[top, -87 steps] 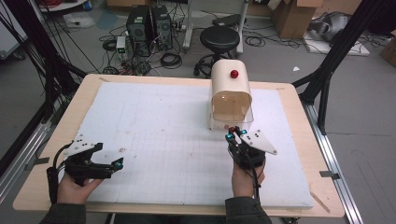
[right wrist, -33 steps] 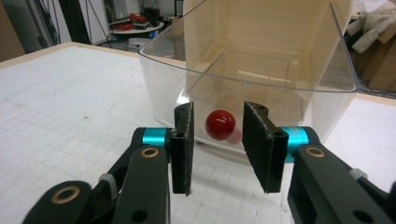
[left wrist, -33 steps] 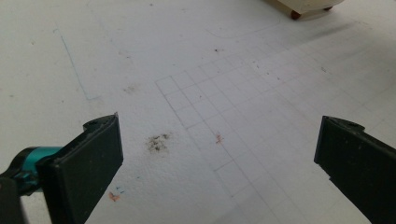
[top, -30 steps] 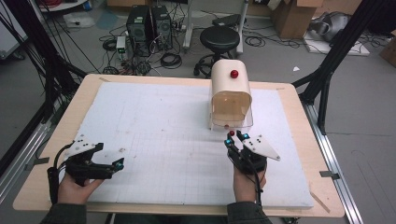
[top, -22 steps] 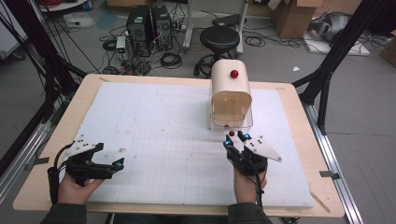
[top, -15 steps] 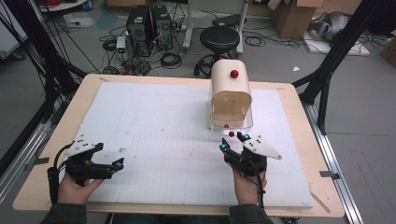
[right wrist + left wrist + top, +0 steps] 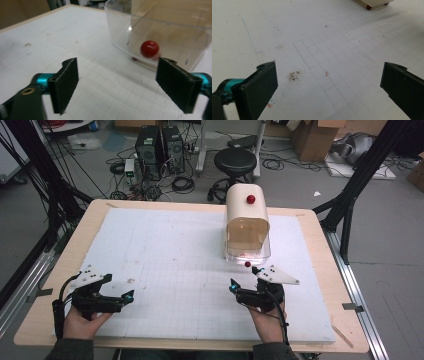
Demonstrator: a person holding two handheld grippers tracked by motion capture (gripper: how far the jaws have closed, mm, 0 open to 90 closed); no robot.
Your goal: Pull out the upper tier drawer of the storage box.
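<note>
A person's two hands come in at the near edge of a wooden table (image 7: 320, 270) covered by a white gridded foam sheet (image 7: 175, 250). The left gripper (image 7: 127, 296) sits low at the sheet's near left, well apart from everything else; in the left gripper view its black jaws stand wide apart over bare grid with a few small stains, nothing between them. The right gripper (image 7: 245, 279) is held at the near right, just in front of a cream round-topped box with a clear plastic front (image 7: 246, 220), which stands on the far right part of the sheet. Its jaws too are spread wide and hold nothing. A small red knob (image 7: 149, 49) on the clear front (seen in the right gripper view just beyond the jaws) lies between them in line but apart from both pads. A second red knob (image 7: 250, 199) sits on the box's cream top.
</note>
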